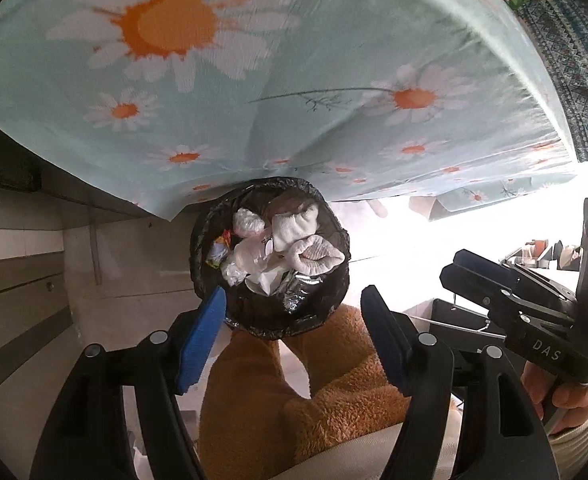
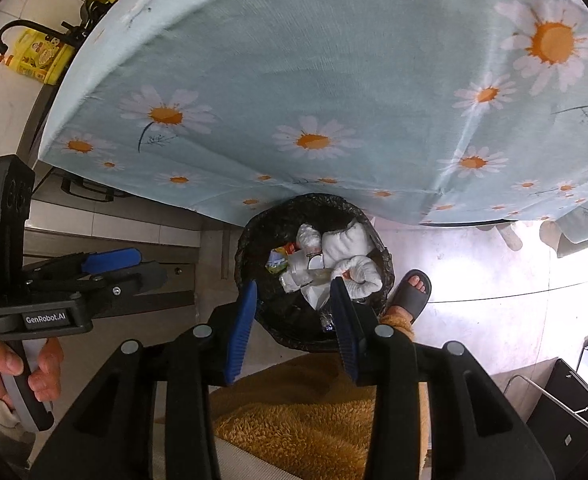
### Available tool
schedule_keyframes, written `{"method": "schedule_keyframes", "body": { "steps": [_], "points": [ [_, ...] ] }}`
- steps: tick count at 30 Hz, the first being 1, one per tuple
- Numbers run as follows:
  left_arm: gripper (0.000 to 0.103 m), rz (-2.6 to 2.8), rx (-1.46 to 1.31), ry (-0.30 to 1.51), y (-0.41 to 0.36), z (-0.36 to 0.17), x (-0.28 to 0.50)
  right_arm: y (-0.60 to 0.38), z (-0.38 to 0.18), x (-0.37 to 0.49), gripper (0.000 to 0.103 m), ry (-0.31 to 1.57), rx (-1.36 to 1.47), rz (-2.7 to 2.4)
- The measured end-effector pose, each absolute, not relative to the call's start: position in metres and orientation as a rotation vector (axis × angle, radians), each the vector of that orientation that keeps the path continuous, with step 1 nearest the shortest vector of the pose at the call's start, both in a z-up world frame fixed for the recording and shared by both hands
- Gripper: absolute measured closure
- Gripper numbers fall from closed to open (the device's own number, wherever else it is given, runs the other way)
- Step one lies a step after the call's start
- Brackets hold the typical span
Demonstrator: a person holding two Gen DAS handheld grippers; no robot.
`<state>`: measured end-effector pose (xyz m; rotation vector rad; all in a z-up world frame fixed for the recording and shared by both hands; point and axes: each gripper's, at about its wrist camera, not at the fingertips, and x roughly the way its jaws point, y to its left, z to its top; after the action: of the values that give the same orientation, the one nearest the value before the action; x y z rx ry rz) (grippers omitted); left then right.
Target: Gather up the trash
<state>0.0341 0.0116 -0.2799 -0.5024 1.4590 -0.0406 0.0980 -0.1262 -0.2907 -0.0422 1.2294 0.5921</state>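
Both grippers point steeply down over a trash bin lined with a black bag, which stands on the pale tiled floor against the hanging edge of a light blue daisy-print tablecloth. The bin holds white socks, crumpled clear plastic, white paper and a small colourful wrapper. The left gripper has its blue pads spread apart above the bin's near rim, with nothing between them. The right gripper is also released, its jaws narrower, and nothing is gripped. Below the grippers are the person's brown fleece trousers, and a foot in a dark slide sandal stands just beside the bin
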Motion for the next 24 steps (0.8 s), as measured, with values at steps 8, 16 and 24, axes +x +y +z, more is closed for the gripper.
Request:
{"method": "schedule_keyframes", "body": {
  "steps": [8,16,24],
  "points": [
    [0.035,-0.058,-0.491,1.411,0.012,-0.25,0.026,-0.132,-0.264,0.084,0.064,1.17,-0.052,0.573],
    [0.035,-0.044,-0.496,1.304,0.013,-0.204,0.02,-0.141,-0.218,0.071,0.062,1.097,-0.058,0.601],
    [0.035,0.008,-0.483,1.174,0.014,-0.141,0.015,-0.158,-0.157,0.07,0.056,0.999,-0.031,0.674]
  ]
}}
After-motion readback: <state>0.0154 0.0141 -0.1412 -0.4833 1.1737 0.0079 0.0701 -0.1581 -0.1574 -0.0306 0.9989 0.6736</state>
